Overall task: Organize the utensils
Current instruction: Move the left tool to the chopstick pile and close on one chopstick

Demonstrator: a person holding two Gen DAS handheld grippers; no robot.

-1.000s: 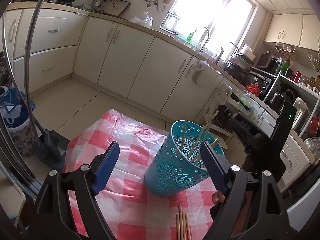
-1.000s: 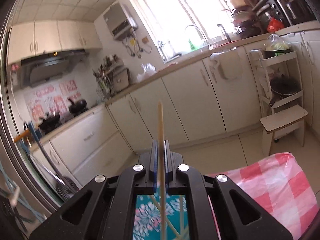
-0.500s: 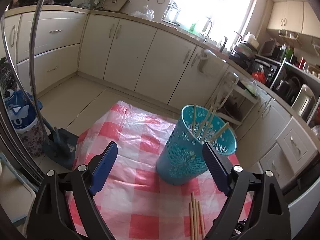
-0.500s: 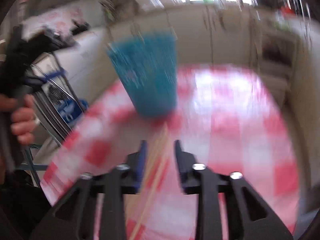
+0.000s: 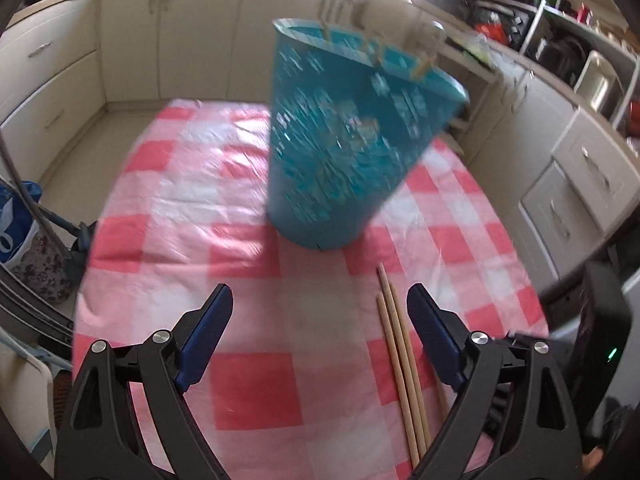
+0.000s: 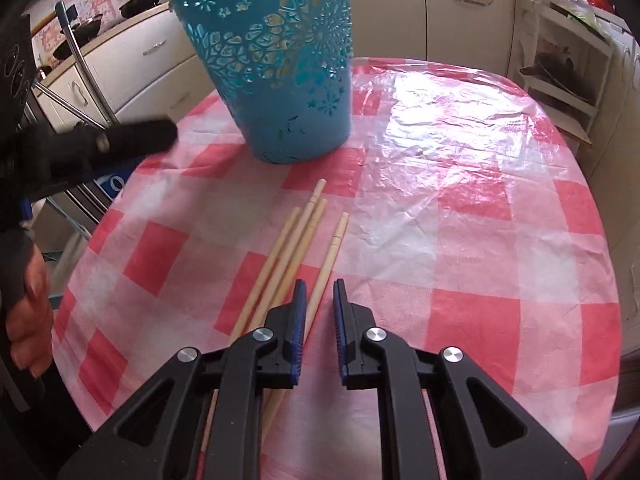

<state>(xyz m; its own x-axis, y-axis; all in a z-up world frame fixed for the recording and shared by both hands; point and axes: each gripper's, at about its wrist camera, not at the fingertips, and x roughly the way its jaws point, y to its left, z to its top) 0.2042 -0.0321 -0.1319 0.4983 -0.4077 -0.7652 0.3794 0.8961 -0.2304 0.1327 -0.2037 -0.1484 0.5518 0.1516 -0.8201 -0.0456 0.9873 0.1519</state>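
A teal cut-out holder (image 5: 340, 152) (image 6: 280, 80) stands on the pink checked tablecloth (image 6: 480, 240), with blurred chopstick tips (image 5: 420, 56) at its rim. Several loose wooden chopsticks (image 6: 296, 240) (image 5: 396, 340) lie on the cloth in front of it. My right gripper (image 6: 320, 285) hovers low over their near ends. Its jaws are narrowly apart and closing, with one chopstick (image 6: 334, 248) running in between them, not pinched. My left gripper (image 5: 320, 294) is wide open and empty, with the loose chopsticks just inside its right finger (image 5: 432, 332).
The table's rounded edge (image 6: 592, 320) drops off on all sides. White cabinets (image 5: 60, 80) line the walls, and a shelf rack (image 6: 560, 68) stands behind on the right. A metal stand (image 6: 80, 68) and a blue bag (image 5: 16, 224) sit left of the table. A hand (image 6: 28, 308) holds the left tool.
The right gripper no longer holds the chopstick it gripped above the holder; it has dropped to the table over the loose chopsticks. The left gripper has sunk and tilted down toward the cloth.
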